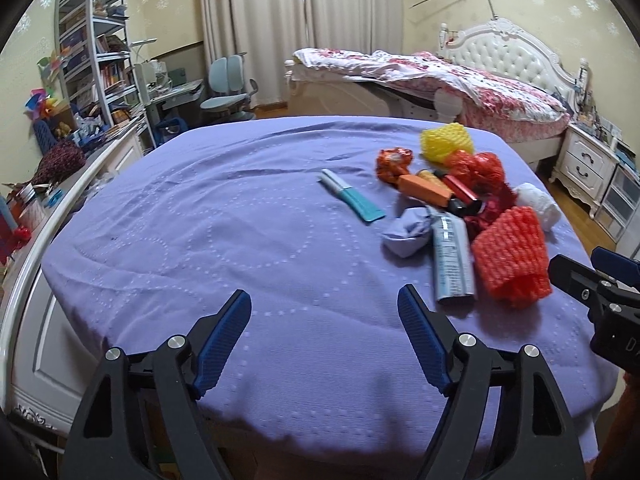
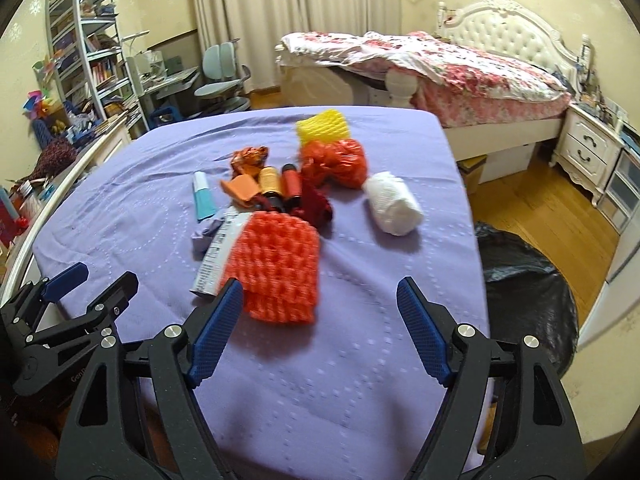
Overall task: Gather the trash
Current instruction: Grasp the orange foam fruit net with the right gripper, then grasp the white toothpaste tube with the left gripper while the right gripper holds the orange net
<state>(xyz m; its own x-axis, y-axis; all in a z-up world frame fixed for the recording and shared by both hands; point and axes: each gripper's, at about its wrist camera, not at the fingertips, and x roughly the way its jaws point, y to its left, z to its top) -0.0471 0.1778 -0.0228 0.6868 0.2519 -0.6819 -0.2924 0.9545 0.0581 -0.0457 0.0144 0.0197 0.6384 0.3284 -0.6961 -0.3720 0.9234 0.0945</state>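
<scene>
While fingers [image 2: 224, 320] gape, orange net [image 2: 280, 272] lies ahead.

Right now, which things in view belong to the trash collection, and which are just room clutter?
Job: red foam fruit net, white foam net, yellow foam net, teal tube, crumpled orange wrapper, black trash bag.

Not the job: bookshelf, desk chair, floral bed, nightstand.

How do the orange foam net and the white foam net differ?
The orange net lies flattened at the pile's near edge, touching the tube; the white net is rolled into a cylinder and sits apart to the right. Colour differs too. Both are mesh foam sleeves lying on the purple sheet.
</scene>
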